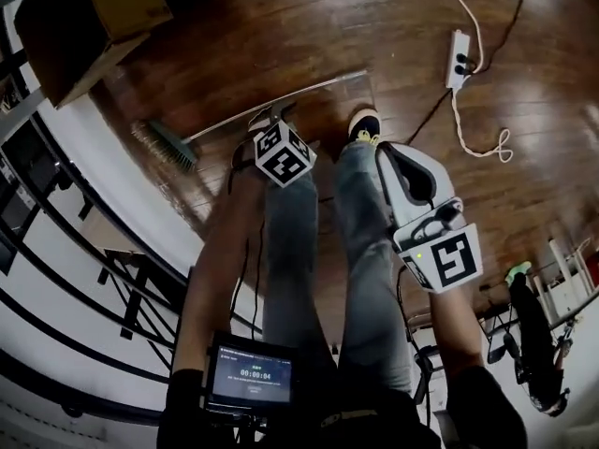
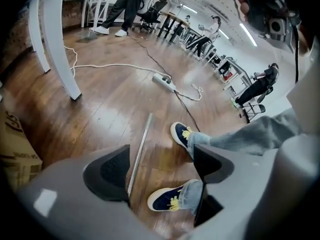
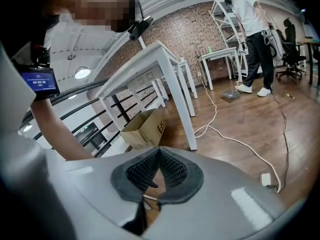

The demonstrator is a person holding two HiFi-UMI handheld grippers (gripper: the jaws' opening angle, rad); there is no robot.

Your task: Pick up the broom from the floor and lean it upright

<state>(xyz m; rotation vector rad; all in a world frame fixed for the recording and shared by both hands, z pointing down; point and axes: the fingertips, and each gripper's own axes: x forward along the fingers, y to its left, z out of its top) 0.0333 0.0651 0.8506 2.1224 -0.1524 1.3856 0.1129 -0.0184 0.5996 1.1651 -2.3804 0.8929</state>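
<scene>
Two grippers are noted: left gripper (image 2: 161,156) spread wide over the broom (image 2: 140,146) (flat on the floor (image 2: 100,99), untouched), right gripper (image 3: 159,153) closed, empty. Approach is judged in hand; the broom must next be straddled and clamped.

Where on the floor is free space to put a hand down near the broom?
Bare wood floor lies beyond the broom handle, between the cardboard box and the power strip. It is crowded at the person's shoe and by the white cable.
</scene>
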